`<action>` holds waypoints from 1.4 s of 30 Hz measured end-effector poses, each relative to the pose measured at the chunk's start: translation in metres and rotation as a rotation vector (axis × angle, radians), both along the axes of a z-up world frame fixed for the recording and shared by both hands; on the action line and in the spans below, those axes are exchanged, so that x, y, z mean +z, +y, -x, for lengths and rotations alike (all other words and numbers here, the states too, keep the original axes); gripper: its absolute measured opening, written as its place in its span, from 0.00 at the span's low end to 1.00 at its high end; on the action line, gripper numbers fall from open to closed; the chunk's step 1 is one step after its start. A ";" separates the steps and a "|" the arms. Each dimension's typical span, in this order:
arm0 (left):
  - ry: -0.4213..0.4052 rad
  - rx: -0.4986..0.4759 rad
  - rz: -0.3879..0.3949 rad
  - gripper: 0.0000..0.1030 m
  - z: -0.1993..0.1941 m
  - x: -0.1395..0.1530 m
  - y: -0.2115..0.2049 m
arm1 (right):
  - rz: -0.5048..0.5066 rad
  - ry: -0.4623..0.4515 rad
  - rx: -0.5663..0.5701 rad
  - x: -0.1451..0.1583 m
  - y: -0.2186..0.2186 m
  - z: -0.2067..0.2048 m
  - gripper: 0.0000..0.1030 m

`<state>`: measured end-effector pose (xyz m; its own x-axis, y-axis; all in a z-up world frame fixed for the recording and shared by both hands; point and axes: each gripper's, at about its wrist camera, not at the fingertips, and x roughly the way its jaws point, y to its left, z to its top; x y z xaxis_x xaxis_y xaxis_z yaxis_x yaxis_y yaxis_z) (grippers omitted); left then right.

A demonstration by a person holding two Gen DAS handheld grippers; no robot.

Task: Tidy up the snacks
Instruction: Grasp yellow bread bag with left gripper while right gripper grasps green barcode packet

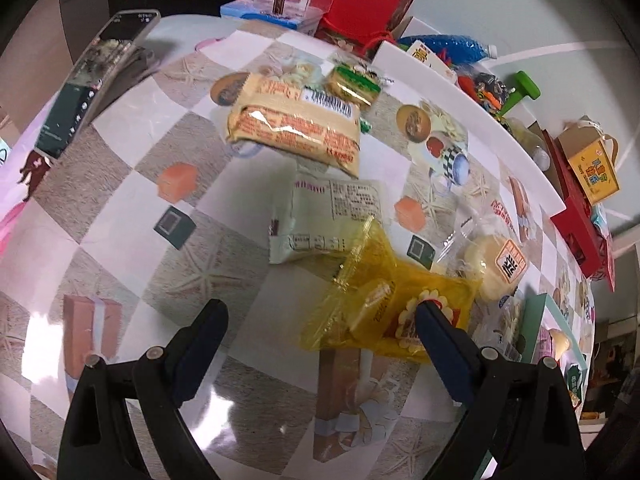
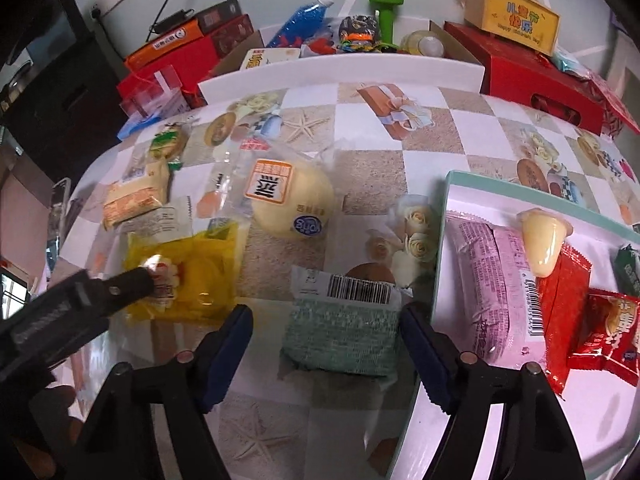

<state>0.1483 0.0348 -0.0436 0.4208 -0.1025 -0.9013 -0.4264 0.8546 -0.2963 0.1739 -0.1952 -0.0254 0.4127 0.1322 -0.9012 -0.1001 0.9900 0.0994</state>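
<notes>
We have both grippers down over the bench (image 2: 368, 128), snacks scattered across the checked cloth. Our right gripper (image 2: 326, 322) has its jaws spread on either side of the green packet (image 2: 344, 340), pads apart from the wrapper as far as we can tell, right beside the tray (image 2: 520, 192) that already holds the pink packet (image 2: 492, 288) and red sachets (image 2: 560, 304). The risk here: that slick wrapper could squirt out as the jaws close, or the right-hand pad could catch the tray rim sitting just beside it. Over on our left gripper (image 1: 320, 312), the jaws stand wide and one tip overlaps the yellow packet (image 1: 384, 300), which itself overlaps the white packet (image 1: 320, 216). A careless pinch could drag both, or nudge the round bun (image 1: 496, 264) nearby.
</notes>
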 end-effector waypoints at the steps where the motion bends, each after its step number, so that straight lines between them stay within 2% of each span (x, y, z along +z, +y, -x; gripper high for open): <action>1: -0.014 -0.004 -0.005 0.92 0.000 0.004 0.000 | 0.005 -0.004 0.003 -0.001 0.000 0.000 0.77; 5: -0.041 -0.052 -0.002 0.92 -0.006 0.009 -0.012 | 0.021 -0.004 0.025 -0.003 0.005 0.000 0.77; 10: -0.042 -0.119 0.016 0.92 -0.016 0.007 -0.033 | -0.018 0.019 0.054 -0.008 0.010 0.003 0.77; 16: -0.002 -0.180 -0.040 0.93 -0.028 -0.004 -0.058 | -0.008 0.037 0.051 -0.016 0.010 0.002 0.76; 20: 0.005 -0.178 -0.037 0.93 -0.033 -0.008 -0.063 | 0.024 0.028 0.058 -0.018 0.015 0.002 0.75; 27: 0.007 -0.165 -0.080 0.93 -0.037 -0.011 -0.069 | 0.044 0.016 0.053 -0.018 0.018 0.003 0.75; 32: 0.020 -0.126 -0.110 0.93 -0.031 -0.009 -0.056 | 0.056 0.012 0.051 -0.019 0.019 0.003 0.75; 38: 0.033 -0.122 -0.120 0.93 -0.029 -0.010 -0.048 | 0.087 0.003 0.049 -0.020 0.022 0.003 0.72; 39: 0.033 -0.127 -0.125 0.92 -0.029 -0.010 -0.049 | 0.085 0.005 0.049 -0.020 0.022 0.003 0.67; 42: 0.027 -0.135 -0.123 0.86 -0.028 -0.009 -0.052 | 0.083 0.003 0.043 -0.019 0.021 0.004 0.64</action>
<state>0.1761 -0.0169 -0.0527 0.3857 -0.0445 -0.9215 -0.3115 0.9339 -0.1755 0.1701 -0.1744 -0.0448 0.4057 0.0745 -0.9110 -0.1422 0.9897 0.0176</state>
